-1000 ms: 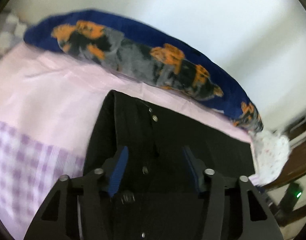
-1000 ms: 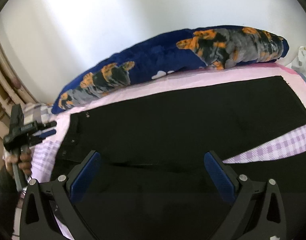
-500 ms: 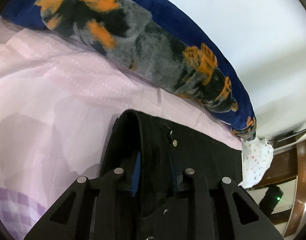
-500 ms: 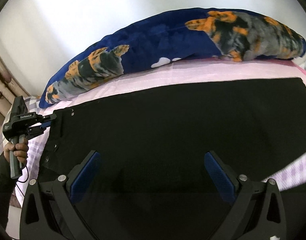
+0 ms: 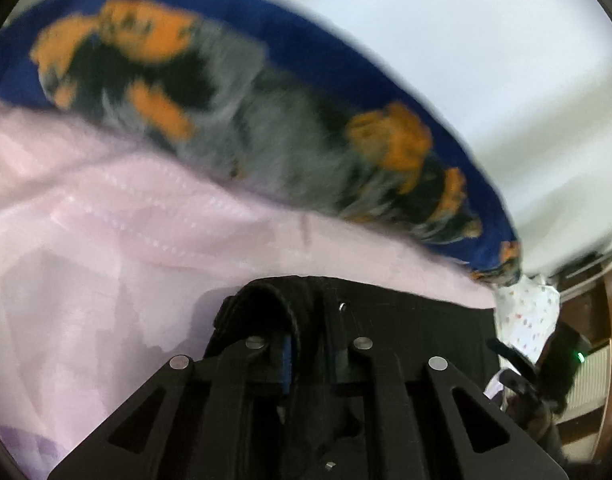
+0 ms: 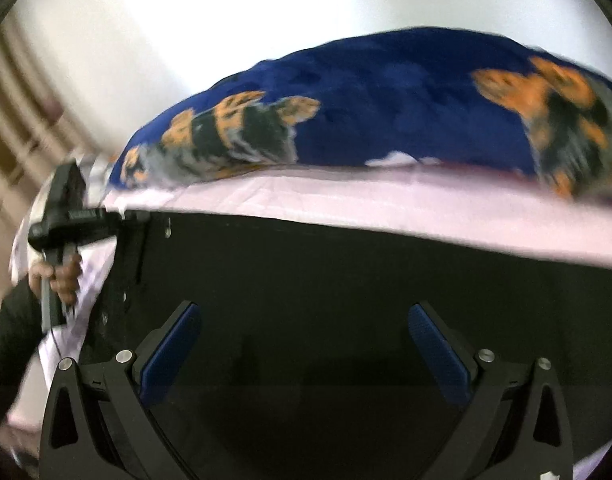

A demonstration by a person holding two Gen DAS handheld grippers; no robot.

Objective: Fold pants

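Pink sheet (image 5: 154,240); left tool (image 5: 310,344) closing on pants (image 5: 406,320).

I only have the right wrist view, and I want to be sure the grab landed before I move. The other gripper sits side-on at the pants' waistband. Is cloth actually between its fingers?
Observer: Yes. In the left wrist view the left gripper is closing its jaws, with a fold of the black pants at the waistband between the pads.
Operator: Is the band lying flat there?
Observer: No. It humps up in a loop just left of the jaws, above the pink sheet.
Operator: Anything past the far end of the cloth?
Observer: A white spotted cloth lies by the tip of the blue blanket.
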